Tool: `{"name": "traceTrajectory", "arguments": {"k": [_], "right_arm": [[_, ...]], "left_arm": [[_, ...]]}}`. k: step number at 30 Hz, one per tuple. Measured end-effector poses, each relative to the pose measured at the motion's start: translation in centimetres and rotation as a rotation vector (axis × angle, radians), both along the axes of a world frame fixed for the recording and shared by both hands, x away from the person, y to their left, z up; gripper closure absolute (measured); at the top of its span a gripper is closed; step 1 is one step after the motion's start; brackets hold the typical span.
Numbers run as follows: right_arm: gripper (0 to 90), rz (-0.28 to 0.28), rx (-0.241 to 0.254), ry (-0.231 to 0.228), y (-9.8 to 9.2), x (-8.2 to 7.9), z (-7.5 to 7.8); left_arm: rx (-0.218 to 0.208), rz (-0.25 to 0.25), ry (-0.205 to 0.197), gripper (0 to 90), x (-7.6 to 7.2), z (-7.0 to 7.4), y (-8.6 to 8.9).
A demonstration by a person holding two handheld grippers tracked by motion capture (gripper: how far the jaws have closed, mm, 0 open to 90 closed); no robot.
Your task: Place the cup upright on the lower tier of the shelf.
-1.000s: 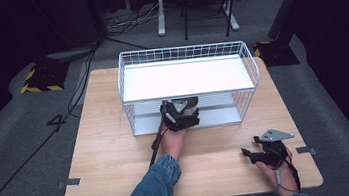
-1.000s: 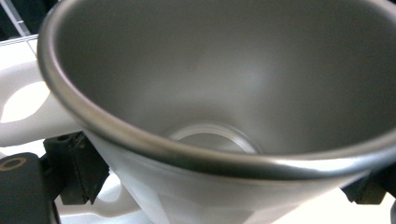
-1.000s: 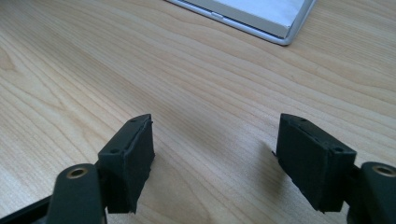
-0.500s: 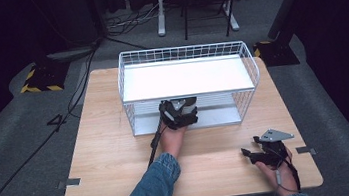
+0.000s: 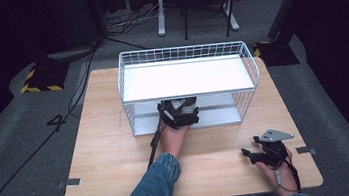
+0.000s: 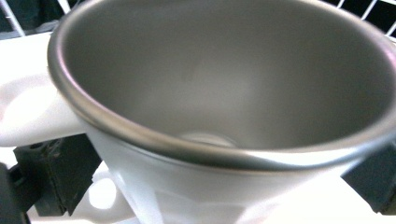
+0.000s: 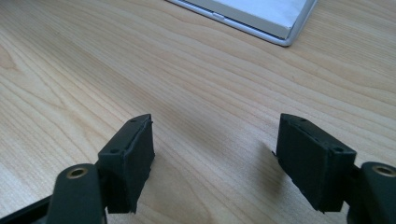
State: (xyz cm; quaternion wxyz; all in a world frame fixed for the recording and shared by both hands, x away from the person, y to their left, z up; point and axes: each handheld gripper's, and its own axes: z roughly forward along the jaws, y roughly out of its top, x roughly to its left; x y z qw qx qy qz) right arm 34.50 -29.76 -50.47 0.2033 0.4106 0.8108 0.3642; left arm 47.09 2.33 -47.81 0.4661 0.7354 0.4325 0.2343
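Cup [image 6: 219, 93] sits right between my left gripper's [image 5: 179, 112] fingers, so close that its open mouth nearly fills the left gripper view. Dark pads [image 6: 56, 172] show at both lower corners, pressed against its white outer wall, so I judge my left fingers clamped on it. I hold it low on the body and tilted towards me, probably so it can pass under the upper shelf of the white wire rack [image 5: 184, 51]; my left hand is at the rack's front edge, at the lower tier. White wire and a white surface show just beyond the cup's rim.

It has a dull grey metal lining, a rounded steel lip, and a white outside. The bottom looks bare, nothing inside it.

My right gripper [image 7: 215, 158] rests low over the wooden table [image 7: 140, 70], well apart from the rack, its fingers spread wide with nothing between them, presumably waiting its turn.
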Motion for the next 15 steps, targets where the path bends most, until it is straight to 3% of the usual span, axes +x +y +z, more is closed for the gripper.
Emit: {"name": "traceTrajectory", "arguments": {"k": [4, 8, 12, 13, 15], "right_arm": [[27.5, 0.001, -0.001, -0.001, 0.0, 0.0, 0.0], [27.6, 0.0, -0.003, -0.002, 0.0, 0.0, 0.0], [27.6, -0.001, -0.001, 0.001, 0.0, 0.0, 0.0], [27.6, -0.001, 0.001, 0.003, 0.0, 0.0, 0.0], [27.6, -0.001, 0.001, 0.004, 0.0, 0.0, 0.0]], "left_arm": [[0.002, -0.021, 0.018, 0.0, -0.3, -0.1, 0.2], [-0.016, -0.016, 0.023, 0.0, -1.0, -0.1, 0.6], [-0.008, -0.022, 0.017, 0.0, -1.8, 0.2, 0.9], [-0.013, 0.003, 0.019, 0.0, -2.2, 0.2, 0.9], [0.001, 0.003, 0.015, 0.0, -2.6, 0.3, 1.2]]}}
